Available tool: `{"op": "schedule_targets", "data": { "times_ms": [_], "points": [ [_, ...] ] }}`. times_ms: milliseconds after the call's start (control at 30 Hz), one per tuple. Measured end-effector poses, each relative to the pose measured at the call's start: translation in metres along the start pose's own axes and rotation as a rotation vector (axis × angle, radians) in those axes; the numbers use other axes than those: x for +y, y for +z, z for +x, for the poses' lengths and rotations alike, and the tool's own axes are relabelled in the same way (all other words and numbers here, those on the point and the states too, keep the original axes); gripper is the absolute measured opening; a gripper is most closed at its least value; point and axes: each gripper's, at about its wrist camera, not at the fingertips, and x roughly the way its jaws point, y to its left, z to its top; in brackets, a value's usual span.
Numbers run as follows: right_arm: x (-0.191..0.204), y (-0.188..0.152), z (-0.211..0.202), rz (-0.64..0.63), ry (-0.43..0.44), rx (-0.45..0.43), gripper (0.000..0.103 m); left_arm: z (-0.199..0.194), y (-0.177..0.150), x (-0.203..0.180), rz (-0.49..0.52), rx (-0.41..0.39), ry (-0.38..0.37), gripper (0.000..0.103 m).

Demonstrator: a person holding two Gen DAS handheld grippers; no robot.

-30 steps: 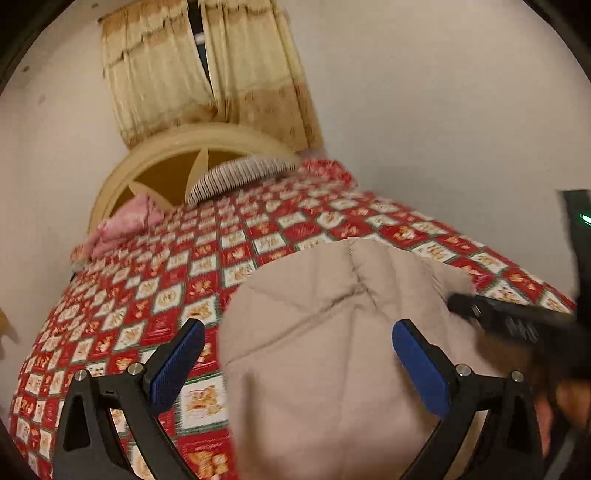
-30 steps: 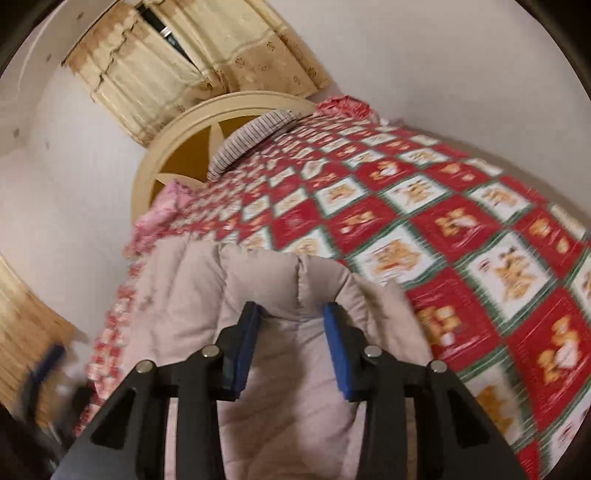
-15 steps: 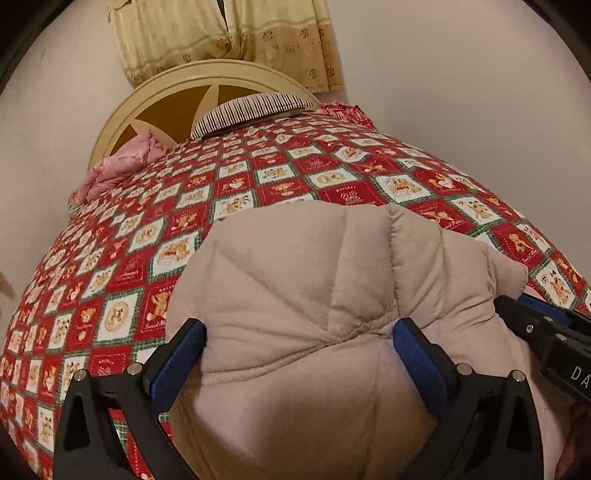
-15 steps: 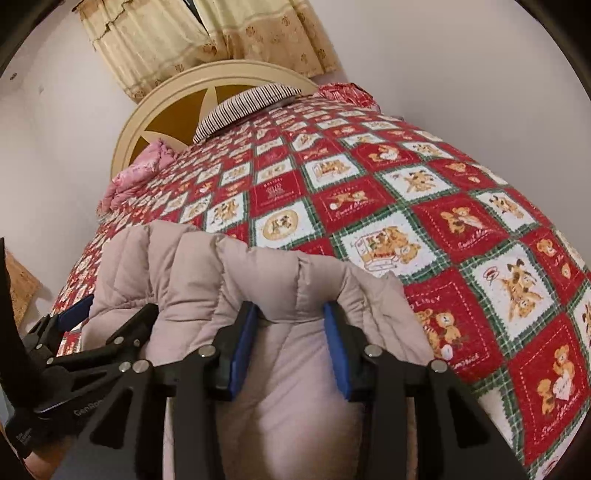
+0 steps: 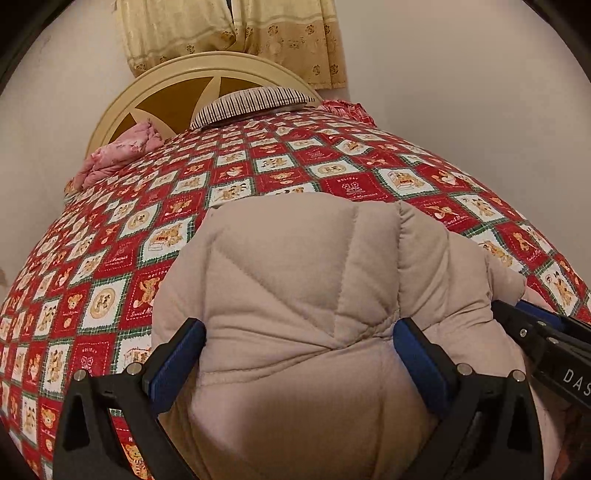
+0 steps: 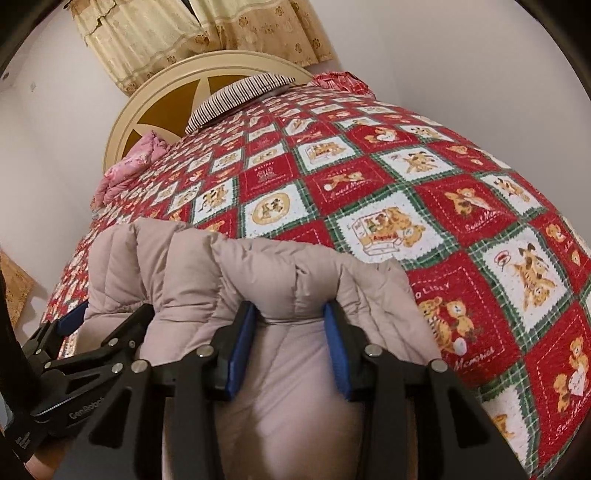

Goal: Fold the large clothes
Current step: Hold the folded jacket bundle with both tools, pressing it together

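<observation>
Beige puffer jacket [image 5: 295, 295], on quilted bedspread [image 5: 147, 221]

The jacket [image 5: 314, 295] lies on the bedspread [image 5: 110, 258] at the near edge of the bed; the left gripper [image 5: 299, 354] is at its left part, the right gripper [image 6: 290, 332] at its right part; the pillow [image 5: 251, 101] lies at the far edge, before the headboard [image 5: 173, 99]; the bundled blanket [image 5: 118, 151] lies at the far left corner; the curtain [image 5: 236, 33] hangs behind the headboard.
</observation>
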Motion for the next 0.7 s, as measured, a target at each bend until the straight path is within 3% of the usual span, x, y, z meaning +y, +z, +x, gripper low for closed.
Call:
{"op": "schedule_targets", "data": {
  "times_ms": [700],
  "points": [
    [0.0035,-0.0004,0.0101,-0.025,-0.043,0.007,0.041,0.0080,-0.0027,0.0011,-0.014,0.010,-0.006,0.102]
  ]
}}
